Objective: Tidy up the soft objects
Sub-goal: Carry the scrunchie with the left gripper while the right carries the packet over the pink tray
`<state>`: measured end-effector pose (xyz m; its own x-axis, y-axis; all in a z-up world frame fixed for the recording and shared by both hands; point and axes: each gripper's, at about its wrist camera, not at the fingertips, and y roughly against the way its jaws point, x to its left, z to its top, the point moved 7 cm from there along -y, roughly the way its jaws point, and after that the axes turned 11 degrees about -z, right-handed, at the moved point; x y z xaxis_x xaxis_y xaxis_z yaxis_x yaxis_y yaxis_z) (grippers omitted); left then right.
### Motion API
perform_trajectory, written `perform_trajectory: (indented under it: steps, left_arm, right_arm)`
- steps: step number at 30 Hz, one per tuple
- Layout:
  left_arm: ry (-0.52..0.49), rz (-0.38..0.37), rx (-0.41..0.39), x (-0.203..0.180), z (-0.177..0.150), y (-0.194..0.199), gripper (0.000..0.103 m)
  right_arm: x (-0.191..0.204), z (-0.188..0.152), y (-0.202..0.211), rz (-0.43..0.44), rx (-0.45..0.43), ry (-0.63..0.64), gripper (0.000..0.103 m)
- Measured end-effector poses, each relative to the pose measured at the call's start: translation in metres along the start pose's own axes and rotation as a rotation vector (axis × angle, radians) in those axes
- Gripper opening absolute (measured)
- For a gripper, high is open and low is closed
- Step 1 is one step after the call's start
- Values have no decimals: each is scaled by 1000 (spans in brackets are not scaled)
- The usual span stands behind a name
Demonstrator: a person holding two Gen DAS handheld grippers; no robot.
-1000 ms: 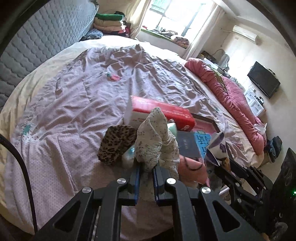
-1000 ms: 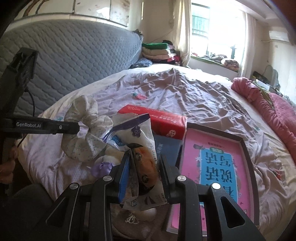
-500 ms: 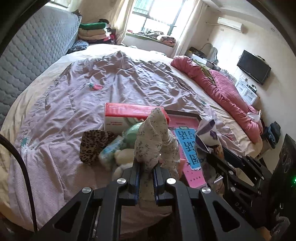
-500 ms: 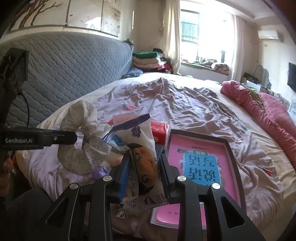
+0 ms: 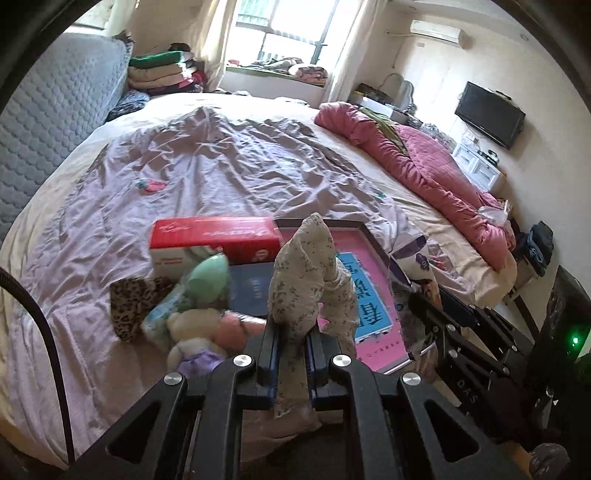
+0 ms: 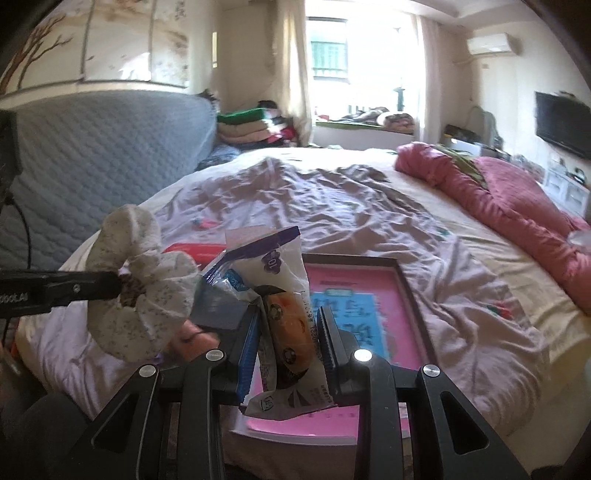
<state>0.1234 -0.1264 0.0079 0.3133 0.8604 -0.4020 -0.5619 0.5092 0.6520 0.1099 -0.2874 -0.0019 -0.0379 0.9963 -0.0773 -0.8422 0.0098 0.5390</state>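
Above bed, L gripper (image 5: 291,339) pinches scrunchie (image 5: 306,273); R gripper (image 6: 286,325) clamps snack packet (image 6: 284,314), probably bread.

A wide bed (image 5: 229,173) under a rumpled lilac sheet fills the room, with a grey quilted headboard (image 6: 110,147) left, a sunlit window (image 5: 291,33) far, and a wall-mounted television (image 5: 489,114) right.

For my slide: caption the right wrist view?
Right gripper holds a snack packet above the bed; left gripper holds a scrunchie.
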Motion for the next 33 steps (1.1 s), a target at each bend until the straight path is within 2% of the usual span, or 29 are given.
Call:
perform_trajectory:
  steps: [11,16,22,33]
  left_arm:
    - [-53,-21,45,-45,5,-36,12]
    - [-76,-16,78,-58,0,-53,12]
    - [-81,-4,126,-65,-8,-75,12]
    - [-73,7,176,-63,-21,-115,12]
  right_arm:
    - [-55,2,-2,-65,-1,-104,32]
    - [-67,-3,-10,-73,15,-136,32]
    - [-79,-12,-19,-67,51,-182,32]
    - [-94,-15,-27,-73,64,-212,32]
